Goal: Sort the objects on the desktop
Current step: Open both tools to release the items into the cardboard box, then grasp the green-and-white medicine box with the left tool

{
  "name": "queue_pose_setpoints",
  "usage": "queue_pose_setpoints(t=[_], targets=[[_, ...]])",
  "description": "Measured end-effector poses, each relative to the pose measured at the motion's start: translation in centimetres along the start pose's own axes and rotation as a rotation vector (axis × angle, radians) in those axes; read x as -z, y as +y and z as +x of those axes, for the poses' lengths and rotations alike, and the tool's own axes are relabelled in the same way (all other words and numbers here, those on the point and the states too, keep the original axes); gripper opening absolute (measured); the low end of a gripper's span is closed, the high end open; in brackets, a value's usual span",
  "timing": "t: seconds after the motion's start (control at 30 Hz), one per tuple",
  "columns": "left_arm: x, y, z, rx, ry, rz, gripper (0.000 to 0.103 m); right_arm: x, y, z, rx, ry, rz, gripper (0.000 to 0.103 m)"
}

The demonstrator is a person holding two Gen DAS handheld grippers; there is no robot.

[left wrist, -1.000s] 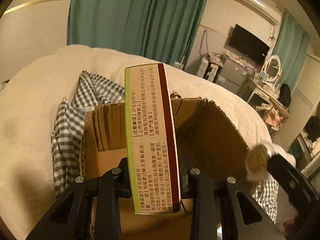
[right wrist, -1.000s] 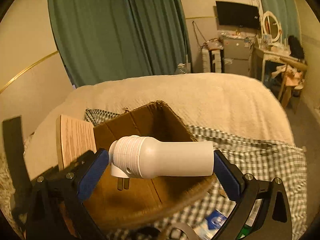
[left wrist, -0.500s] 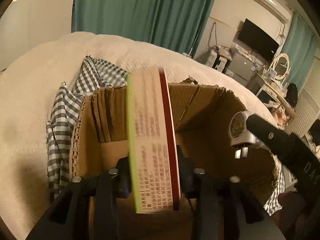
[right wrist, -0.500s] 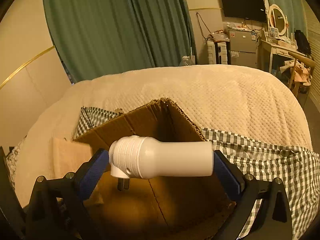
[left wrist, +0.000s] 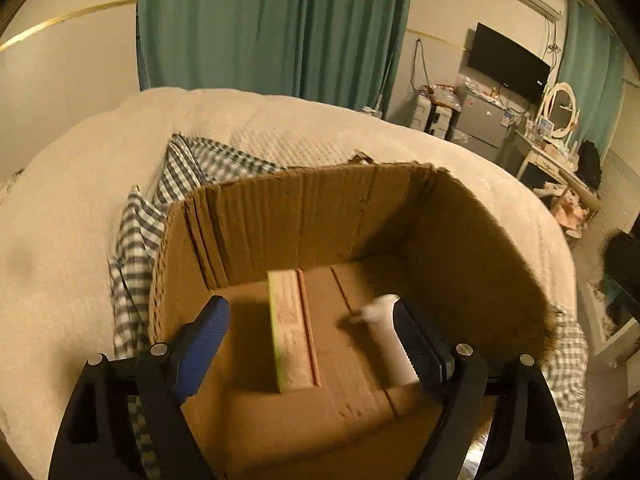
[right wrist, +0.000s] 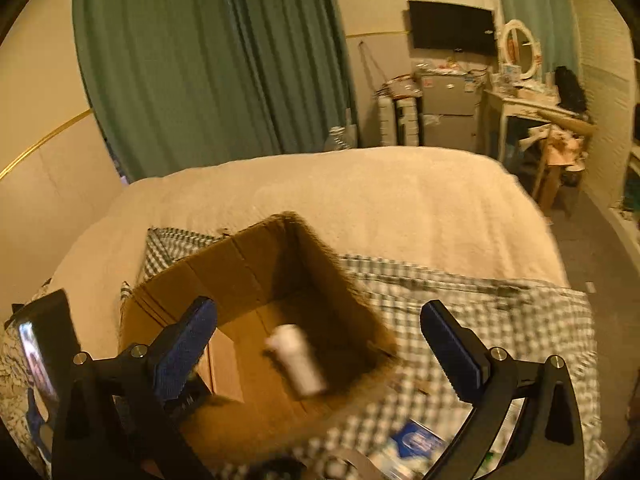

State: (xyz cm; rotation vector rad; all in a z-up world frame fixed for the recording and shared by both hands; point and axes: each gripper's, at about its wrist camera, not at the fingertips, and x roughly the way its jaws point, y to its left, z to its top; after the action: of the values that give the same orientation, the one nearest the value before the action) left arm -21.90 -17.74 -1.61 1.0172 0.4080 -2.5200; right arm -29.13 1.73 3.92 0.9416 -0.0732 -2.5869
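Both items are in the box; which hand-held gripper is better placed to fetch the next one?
Right, probably: the right hand-held gripper is open with loose items just below it on the checked cloth; the left view shows only the cardboard box.

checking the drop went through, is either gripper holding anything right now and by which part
Nothing is held. The left gripper and right gripper are both open; the carton and white plug are in the cardboard box.

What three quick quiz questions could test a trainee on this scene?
1. True or false: both tools are open and hold nothing.
2. Which lies in the cardboard box? A) only the white plug B) the plug and the carton C) nothing
3. What cloth lies under the box?

Key: 1 true: left tool, right tool. 2 B. 3 the checked cloth.
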Motion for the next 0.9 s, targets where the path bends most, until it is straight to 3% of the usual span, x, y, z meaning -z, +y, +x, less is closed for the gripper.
queue_pose_setpoints(t=[0.3, 0.43, 0.5, 0.63, 0.73, 0.9], targets=[[2.3, -2.4, -9.4, 0.078, -0.063, 0.059, 0.086, 3.3, -3.6, -11.0, 0.101, -0.041, 0.042, 0.102], [4.9, -3.1, -11.9, 0.094, -0.045, 0.135, 0.087, 5.4, -4.9, -15.0, 0.13, -0.051, 0.068, 0.102], [7.1, -3.6, -12.5, 0.106, -0.006, 0.178, 0.087, 6.6, -5.7, -16.7, 0.14, -0.056, 0.083, 0.102], [11.7, -5.4, -12.8, 0.206, 0.108, 0.229, 0.087, 9.6, -7.5, -19.2, 0.185, -0.048, 0.116, 0.102], [15.6, -6.3, -13.5, 0.181, 0.084, 0.206, 0.087, 12.4, -8.2, -20.1, 0.248, -0.027, 0.097, 0.102], [19.1, -9.5, -12.3, 0.278, 0.171, 0.259, 0.087, 16.7, -10.9, -19.9, 0.304, 0.034, 0.076, 0.102]])
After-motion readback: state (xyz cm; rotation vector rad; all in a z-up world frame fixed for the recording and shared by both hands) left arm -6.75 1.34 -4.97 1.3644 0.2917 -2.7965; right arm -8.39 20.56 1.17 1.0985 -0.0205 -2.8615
